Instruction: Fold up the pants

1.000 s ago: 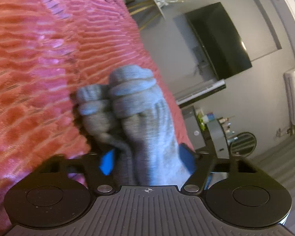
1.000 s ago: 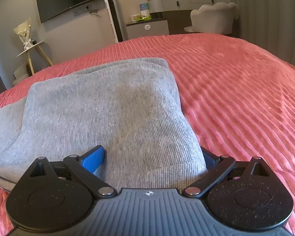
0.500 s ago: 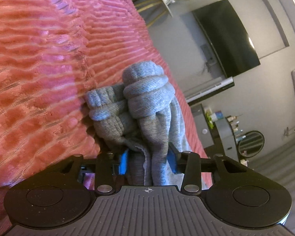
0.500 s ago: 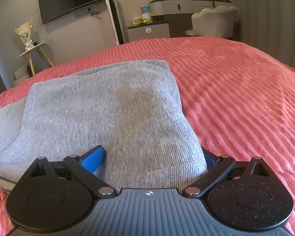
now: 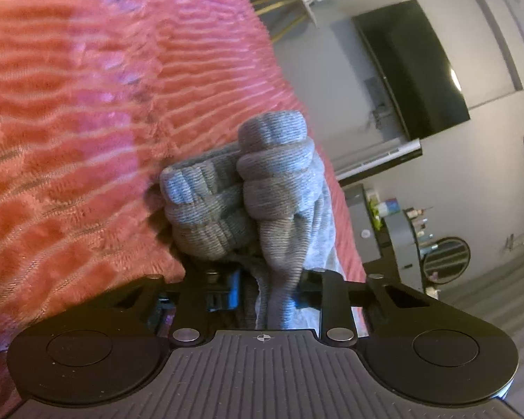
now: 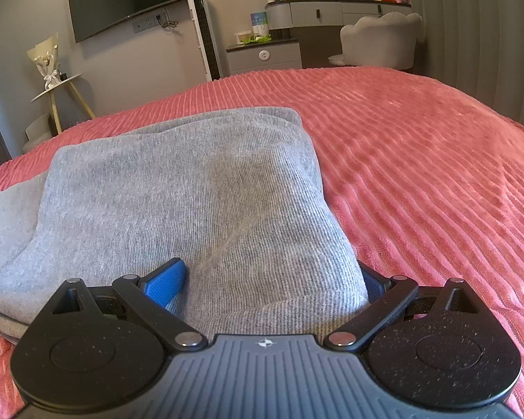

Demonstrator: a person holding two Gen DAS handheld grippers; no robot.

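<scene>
Two grippers are busy with one pair of grey pants (image 6: 178, 202) on a bed dressed in a ribbed coral-pink bedspread (image 6: 419, 160). From the right wrist view the pants lie folded into a thick grey pad on the near left part of the bed, its far edge rounded and its left side trailing off toward the edge of the picture. The right gripper (image 6: 272, 279) sits at the near end of that pad with its jaws spread wide, one blue pad (image 6: 166, 284) lying on top of the cloth at the left and the other at the cloth's right edge, mostly hidden; the fabric bulges up between them, but I cannot tell whether they press on it. From the left wrist view, which is rolled so that the bed fills the left side and the room tips away on the right, the left gripper (image 5: 267, 288) has just been closing its jaws, and a bunched neck of grey fabric now stands pinched between its narrow blue pads. Beyond that pinch the cloth gathers into two ribbed, knotted-looking lumps that rest against the bedspread. Past the bed a dark wall-mounted television (image 6: 129, 0) hangs on the grey wall, a small round side table (image 6: 57, 82) carries a wrapped bouquet, and a grey dresser (image 6: 332, 14) with a round mirror stands beside a pale upholstered chair (image 6: 380, 40).
</scene>
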